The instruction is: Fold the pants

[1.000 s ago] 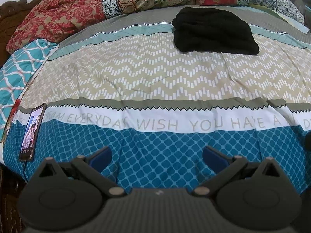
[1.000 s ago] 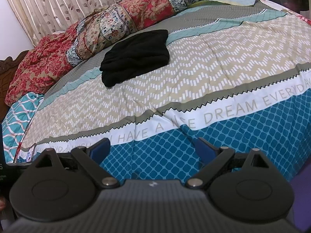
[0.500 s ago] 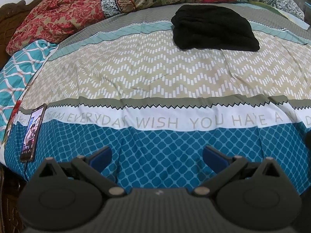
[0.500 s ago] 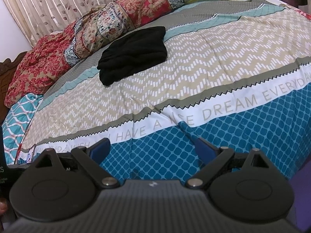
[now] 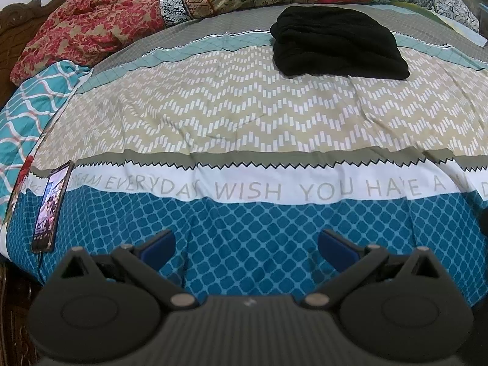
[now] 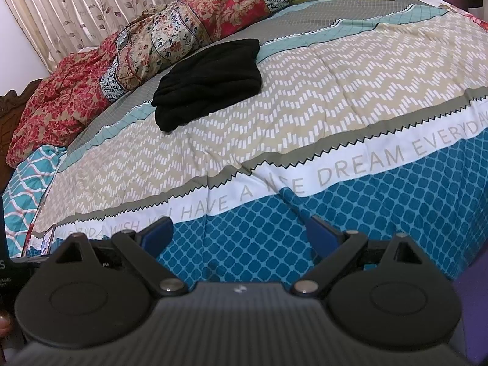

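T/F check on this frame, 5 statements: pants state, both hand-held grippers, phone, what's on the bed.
1. The black pants lie in a folded bundle on the bedspread. True.
2. The left hand-held gripper is clamped on the pants. False: it is open, over the blue-patterned near edge, well short of the pants.
3. The right hand-held gripper is open and holds nothing. True.
4. A phone with a lit screen lies at the bed's left edge. True.
5. The pants rest on the floral quilt. False: they lie in front of it, on the bedspread's striped bands.

A home bedroom: patterned bedspread (image 5: 244, 116), piled quilts (image 6: 189, 33), curtains (image 6: 76, 9).
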Motion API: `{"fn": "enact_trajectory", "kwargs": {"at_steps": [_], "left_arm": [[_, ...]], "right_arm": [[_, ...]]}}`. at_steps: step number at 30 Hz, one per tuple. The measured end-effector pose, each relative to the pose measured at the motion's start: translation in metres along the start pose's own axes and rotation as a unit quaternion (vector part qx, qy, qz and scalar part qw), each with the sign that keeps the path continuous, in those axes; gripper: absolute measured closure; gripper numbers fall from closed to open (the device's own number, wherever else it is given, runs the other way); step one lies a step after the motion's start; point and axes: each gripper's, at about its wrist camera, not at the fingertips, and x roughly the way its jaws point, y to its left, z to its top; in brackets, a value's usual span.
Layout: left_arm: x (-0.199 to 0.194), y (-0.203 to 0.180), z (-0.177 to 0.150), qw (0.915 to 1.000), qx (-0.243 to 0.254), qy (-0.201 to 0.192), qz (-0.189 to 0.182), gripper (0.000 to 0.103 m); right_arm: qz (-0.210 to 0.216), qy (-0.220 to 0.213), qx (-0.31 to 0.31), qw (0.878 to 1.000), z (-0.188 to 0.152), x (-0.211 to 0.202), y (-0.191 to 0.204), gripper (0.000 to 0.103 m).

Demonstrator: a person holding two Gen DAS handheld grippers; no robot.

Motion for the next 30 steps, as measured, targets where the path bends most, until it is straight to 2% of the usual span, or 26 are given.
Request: {"fn": "enact_trajectory", "kwargs": {"at_steps": [30], "left_arm": [[-0.0017,0.0000,-0.0008,1.0000,0.003,0.002,-0.003,0.000]], "right_arm": [[0.000,0.004,0.003,1.000,-0.0015,-0.0005,-0.0008,0.007]]}}
